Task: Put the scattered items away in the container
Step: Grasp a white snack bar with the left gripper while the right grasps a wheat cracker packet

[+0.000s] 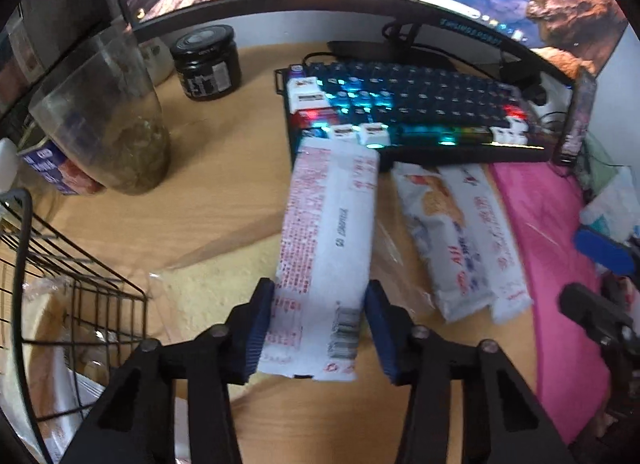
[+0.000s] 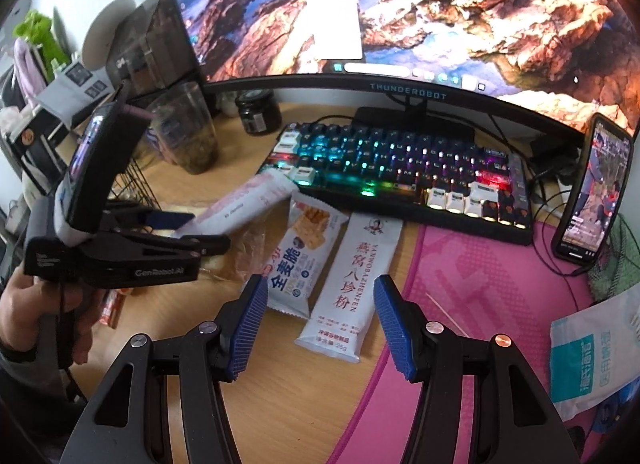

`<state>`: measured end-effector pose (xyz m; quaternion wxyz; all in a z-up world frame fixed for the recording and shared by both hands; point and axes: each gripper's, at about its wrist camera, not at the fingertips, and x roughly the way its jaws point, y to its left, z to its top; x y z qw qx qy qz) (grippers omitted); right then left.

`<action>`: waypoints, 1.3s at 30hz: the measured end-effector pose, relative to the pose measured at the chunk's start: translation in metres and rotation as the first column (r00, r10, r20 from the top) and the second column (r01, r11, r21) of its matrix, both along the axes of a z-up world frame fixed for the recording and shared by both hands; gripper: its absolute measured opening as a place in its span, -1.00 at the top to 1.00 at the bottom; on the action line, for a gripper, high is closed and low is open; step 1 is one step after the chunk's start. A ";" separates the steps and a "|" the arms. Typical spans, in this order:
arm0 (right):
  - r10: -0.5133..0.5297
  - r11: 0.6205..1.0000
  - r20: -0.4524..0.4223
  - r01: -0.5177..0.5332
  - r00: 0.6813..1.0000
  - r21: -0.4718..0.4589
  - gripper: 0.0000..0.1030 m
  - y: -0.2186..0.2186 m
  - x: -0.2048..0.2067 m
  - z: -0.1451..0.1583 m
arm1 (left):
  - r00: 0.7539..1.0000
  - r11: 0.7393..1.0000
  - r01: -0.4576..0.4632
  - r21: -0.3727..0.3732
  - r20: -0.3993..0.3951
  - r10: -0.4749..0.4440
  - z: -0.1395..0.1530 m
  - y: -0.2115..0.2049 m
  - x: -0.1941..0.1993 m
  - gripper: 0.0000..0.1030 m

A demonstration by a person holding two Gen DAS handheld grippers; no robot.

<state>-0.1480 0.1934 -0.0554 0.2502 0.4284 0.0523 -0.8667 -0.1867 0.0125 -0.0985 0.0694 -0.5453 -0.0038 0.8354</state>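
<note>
My left gripper (image 1: 318, 316) is shut on a long white snack packet with red print (image 1: 326, 248) and holds it above the desk; the packet also shows in the right wrist view (image 2: 244, 205). The black wire basket (image 1: 60, 264) stands at the left, beside that gripper. Two more white packets (image 1: 460, 240) lie on the desk to the right: a wheat crisp bar (image 2: 298, 260) and a powder sachet (image 2: 352, 284). My right gripper (image 2: 318, 328) is open and empty, hovering just above the sachet's near end.
A lit keyboard (image 2: 400, 167) and a monitor (image 2: 400, 3) stand behind the packets. A glass jar (image 1: 108, 119) and a black jar (image 1: 208, 63) stand at the back left. A pink mat (image 2: 480, 304), a phone (image 2: 592, 187) and a blue-white pouch (image 2: 596, 360) are at the right.
</note>
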 end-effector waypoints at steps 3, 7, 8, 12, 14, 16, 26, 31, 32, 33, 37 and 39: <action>-0.005 1.000 0.002 0.005 1.000 -0.009 -0.09 -0.005 -0.002 -0.004 | 1.000 1.000 0.014 0.023 0.006 -0.014 0.002 0.001 0.008 0.02; -0.017 1.000 0.021 0.017 1.000 -0.018 -0.09 -0.018 -0.011 -0.016 | 1.000 0.999 0.020 0.034 0.002 -0.020 0.004 0.002 0.017 0.02; -0.019 1.000 0.020 0.020 1.000 -0.018 -0.09 -0.022 -0.013 -0.018 | 1.000 0.999 0.022 0.039 0.001 -0.022 0.004 0.002 0.019 0.02; -0.024 1.000 0.041 0.024 0.999 -0.002 -0.09 -0.036 -0.023 -0.030 | 0.999 0.998 0.035 0.045 -0.002 -0.035 0.004 0.001 0.022 0.02; -0.035 0.999 0.048 0.034 0.998 0.029 -0.09 -0.043 -0.027 -0.038 | 0.999 0.998 0.034 0.044 -0.001 -0.034 0.004 -0.001 0.023 0.02; -0.042 0.998 0.059 0.039 0.997 0.045 -0.09 -0.046 -0.031 -0.044 | 0.999 0.999 0.034 0.034 -0.004 -0.034 0.004 -0.002 0.023 0.02; -0.020 0.993 0.072 0.012 0.997 0.117 0.28 -0.059 -0.032 -0.057 | 1.000 1.000 0.013 0.020 -0.005 -0.012 0.002 -0.012 0.023 0.02; -0.038 0.995 0.040 0.034 0.998 0.099 0.28 -0.050 -0.021 -0.040 | 0.999 0.999 0.021 0.024 -0.031 -0.020 0.012 -0.006 0.029 0.02; -0.043 0.995 0.031 0.040 0.999 0.094 0.28 -0.047 -0.018 -0.035 | 0.999 0.999 0.023 0.025 -0.038 -0.023 0.015 -0.005 0.031 0.02; -0.047 0.995 0.024 0.045 0.999 0.089 0.28 -0.045 -0.016 -0.030 | 0.999 0.999 0.028 0.026 -0.047 -0.027 0.019 -0.003 0.034 0.02; -0.062 0.996 -0.026 0.064 0.998 0.068 0.28 -0.035 0.003 -0.005 | 0.994 0.999 0.047 0.027 -0.095 -0.044 0.041 0.006 0.047 0.02; -0.065 0.996 -0.058 0.068 0.996 0.057 0.28 -0.033 0.016 0.011 | 0.991 0.998 0.052 0.026 -0.128 -0.048 0.055 0.008 0.056 0.02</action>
